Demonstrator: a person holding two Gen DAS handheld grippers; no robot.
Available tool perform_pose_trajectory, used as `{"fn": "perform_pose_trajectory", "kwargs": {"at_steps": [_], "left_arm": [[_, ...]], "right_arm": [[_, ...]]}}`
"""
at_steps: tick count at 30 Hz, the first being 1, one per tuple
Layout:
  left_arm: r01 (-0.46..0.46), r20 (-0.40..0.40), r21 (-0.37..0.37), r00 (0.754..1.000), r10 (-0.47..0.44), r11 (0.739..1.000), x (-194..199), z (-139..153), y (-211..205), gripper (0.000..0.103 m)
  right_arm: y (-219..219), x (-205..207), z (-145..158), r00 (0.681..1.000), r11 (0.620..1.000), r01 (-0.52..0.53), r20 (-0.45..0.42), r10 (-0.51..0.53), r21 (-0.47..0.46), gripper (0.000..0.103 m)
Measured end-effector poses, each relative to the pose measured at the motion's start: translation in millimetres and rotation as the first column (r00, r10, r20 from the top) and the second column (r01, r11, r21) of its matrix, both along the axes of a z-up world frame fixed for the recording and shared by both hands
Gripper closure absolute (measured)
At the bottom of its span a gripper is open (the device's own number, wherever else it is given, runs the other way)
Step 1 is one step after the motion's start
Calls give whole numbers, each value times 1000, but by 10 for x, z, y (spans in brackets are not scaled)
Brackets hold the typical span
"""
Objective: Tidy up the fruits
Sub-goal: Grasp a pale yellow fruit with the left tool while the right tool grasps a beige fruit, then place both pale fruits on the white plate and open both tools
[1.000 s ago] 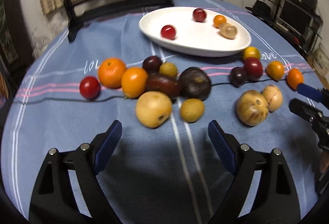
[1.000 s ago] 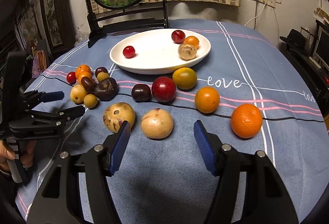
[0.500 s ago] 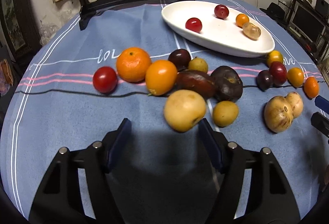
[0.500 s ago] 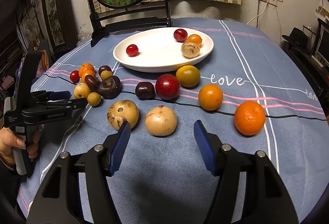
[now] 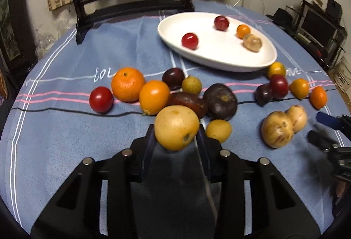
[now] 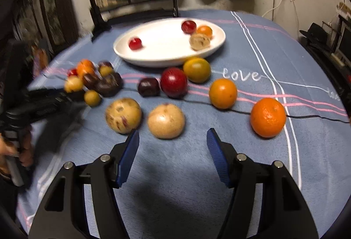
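Your left gripper (image 5: 176,135) has its jaws pinching a yellow fruit (image 5: 176,127) just in front of the plate (image 5: 219,58); your right gripper (image 6: 173,151) waits with jaws spread. Only four fruits lie on the plate, so most remain on the worktop (image 5: 65,129) before it.

I count one plate (image 5: 169,37) at one o'clock with four fruits on it. Sixteen more sit on the cloth (image 5: 65,133), so twenty in all: two mandarins (image 5: 128,84), three smooth orange fruits (image 5: 154,97), four red fruits (image 5: 101,99), four dark fruits (image 5: 220,101) and seven yellow or tan fruits (image 5: 276,132). There are two grippers: left gripper (image 5: 175,131) and right gripper (image 6: 173,132).
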State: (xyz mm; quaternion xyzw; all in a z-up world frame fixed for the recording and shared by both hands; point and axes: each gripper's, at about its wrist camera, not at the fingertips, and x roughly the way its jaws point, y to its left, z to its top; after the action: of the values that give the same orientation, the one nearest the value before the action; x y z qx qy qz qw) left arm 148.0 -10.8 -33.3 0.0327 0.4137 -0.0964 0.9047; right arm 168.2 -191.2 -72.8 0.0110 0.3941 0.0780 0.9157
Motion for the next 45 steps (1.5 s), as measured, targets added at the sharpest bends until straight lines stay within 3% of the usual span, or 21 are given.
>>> {"fn": "perform_pose_trajectory", "kwargs": {"at_steps": [4, 8, 12, 14, 17, 23, 30, 36, 45], "left_arm": [[49, -10, 0, 999, -49, 999, -39, 0, -71, 65], [60, 3, -19, 998, -60, 998, -68, 51, -67, 65], [58, 3, -31, 998, -58, 998, -61, 58, -47, 65], [57, 2, -33, 998, -57, 998, -57, 59, -41, 65], [53, 1, -36, 999, -53, 998, -52, 54, -27, 65], [40, -3, -37, 999, -40, 999, -54, 46, -6, 64], [18, 14, -8, 1000, -18, 1000, -109, 108, 3, 65], [62, 43, -40, 997, -61, 997, -190, 352, -66, 65], [81, 41, -70, 996, -79, 994, 252, 669, -245, 65]], "right_arm": [[150, 93, -128, 997, 997, -39, -72, 34, -68, 39], [231, 201, -152, 995, 991, -63, -79, 54, -114, 42], [255, 335, -137, 994, 991, -70, -88, 59, -117, 58], [238, 384, -128, 995, 992, -63, -87, 54, -108, 61], [138, 378, -97, 997, 998, -55, -49, 54, -14, 61], [30, 354, -120, 998, 999, -38, -51, 40, 29, 62], [27, 220, 73, 998, 997, -62, -7, 63, 34, 62], [39, 181, 327, 995, 996, -86, 54, 86, 7, 62], [109, 490, 627, 988, 996, -94, 123, 94, -6, 62]]}}
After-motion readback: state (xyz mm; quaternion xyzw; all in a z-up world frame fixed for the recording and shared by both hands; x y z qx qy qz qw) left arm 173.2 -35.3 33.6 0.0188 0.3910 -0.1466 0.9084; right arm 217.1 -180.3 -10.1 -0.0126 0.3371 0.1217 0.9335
